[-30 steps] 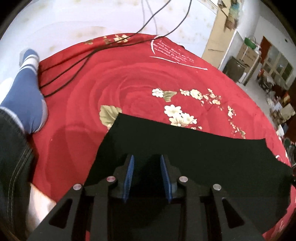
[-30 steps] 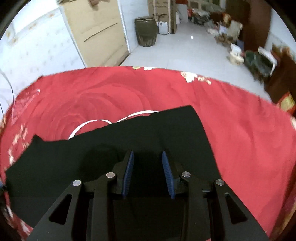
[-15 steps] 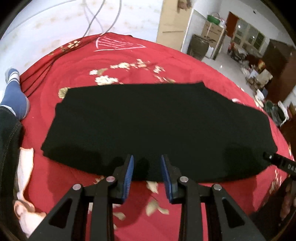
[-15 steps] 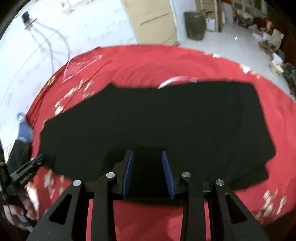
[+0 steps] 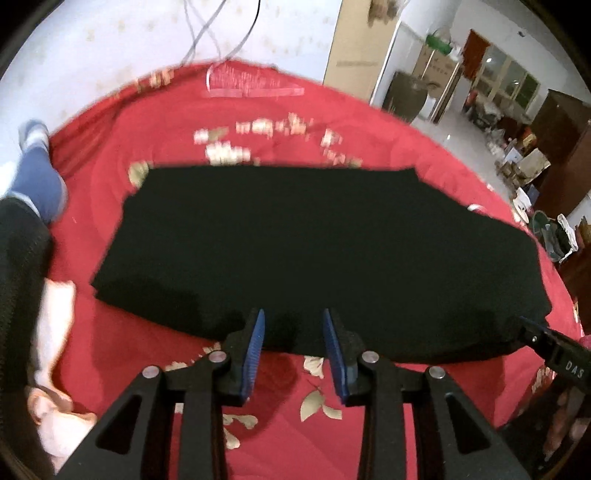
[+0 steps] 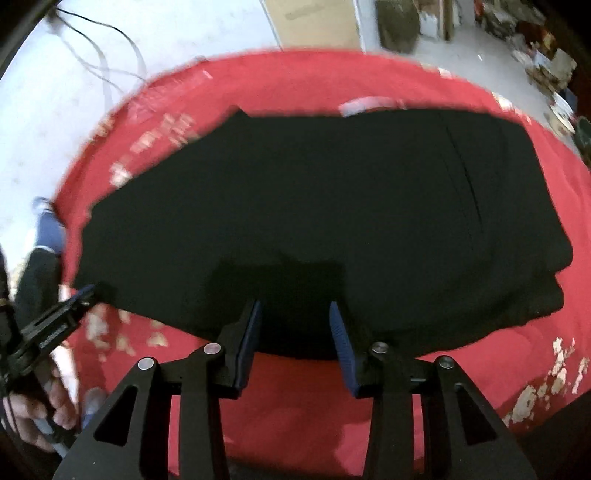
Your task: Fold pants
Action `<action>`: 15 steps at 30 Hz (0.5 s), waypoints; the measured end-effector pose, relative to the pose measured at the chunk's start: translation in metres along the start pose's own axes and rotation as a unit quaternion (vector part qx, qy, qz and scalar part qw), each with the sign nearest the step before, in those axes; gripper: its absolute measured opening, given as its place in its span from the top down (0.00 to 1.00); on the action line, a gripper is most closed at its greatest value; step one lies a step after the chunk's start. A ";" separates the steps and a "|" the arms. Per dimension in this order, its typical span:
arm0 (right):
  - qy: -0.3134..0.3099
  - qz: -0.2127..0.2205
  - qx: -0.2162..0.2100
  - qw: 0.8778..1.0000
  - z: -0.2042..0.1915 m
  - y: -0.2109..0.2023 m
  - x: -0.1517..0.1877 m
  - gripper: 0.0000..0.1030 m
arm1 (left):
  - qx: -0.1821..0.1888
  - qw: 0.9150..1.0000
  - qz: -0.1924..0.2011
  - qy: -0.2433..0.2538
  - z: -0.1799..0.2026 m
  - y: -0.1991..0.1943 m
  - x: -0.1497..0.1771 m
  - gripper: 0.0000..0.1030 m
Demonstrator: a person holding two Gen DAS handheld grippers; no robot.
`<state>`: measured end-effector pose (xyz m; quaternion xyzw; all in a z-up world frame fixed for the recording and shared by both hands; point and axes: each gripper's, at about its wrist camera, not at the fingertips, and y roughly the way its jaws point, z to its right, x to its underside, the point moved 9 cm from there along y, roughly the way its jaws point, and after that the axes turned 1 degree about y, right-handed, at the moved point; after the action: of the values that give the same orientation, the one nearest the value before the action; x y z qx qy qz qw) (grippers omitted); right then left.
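The black pants [image 5: 314,251] lie flat, folded lengthwise, on a red floral bedspread [image 5: 258,122]; they also fill the right wrist view [image 6: 314,221]. My left gripper [image 5: 293,325] is open and empty, its blue pads over the pants' near edge. My right gripper [image 6: 293,317] is open and empty over the near edge further right. The right gripper's tip shows at the far right of the left wrist view [image 5: 546,343]. The left gripper shows at the left of the right wrist view [image 6: 62,317].
A person's leg in a blue sock [image 5: 37,184] stands at the bedspread's left edge. Cables [image 5: 221,33] run over the white floor behind. A doorway with a dark bin [image 5: 404,96] and cluttered room lie to the right.
Both grippers pulled back and up from the pants, so the whole folded garment came into view. Both stayed open. The views are motion-blurred now.
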<state>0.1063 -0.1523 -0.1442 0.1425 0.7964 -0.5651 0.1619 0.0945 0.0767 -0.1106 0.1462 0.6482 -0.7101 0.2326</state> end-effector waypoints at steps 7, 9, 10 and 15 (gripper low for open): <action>-0.038 0.044 -0.022 0.998 -0.020 -0.028 0.011 0.62 | 0.008 0.998 0.055 0.011 0.010 -0.039 -0.003 0.65; -0.047 0.049 -0.024 0.997 -0.021 -0.033 0.015 0.62 | 0.007 0.998 0.060 0.016 0.011 -0.046 0.000 0.65; -0.050 0.049 -0.023 0.997 -0.022 -0.034 0.017 0.61 | 0.007 0.998 0.062 0.017 0.011 -0.049 0.002 0.65; -0.066 0.052 -0.028 0.996 -0.031 -0.041 0.027 0.61 | 0.001 0.997 0.067 0.024 0.011 -0.054 0.006 0.65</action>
<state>0.0621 -0.1352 -0.1105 0.1411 0.7908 -0.5418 0.2473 0.0625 0.0675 -0.0663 0.2064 0.6417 -0.6901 0.2634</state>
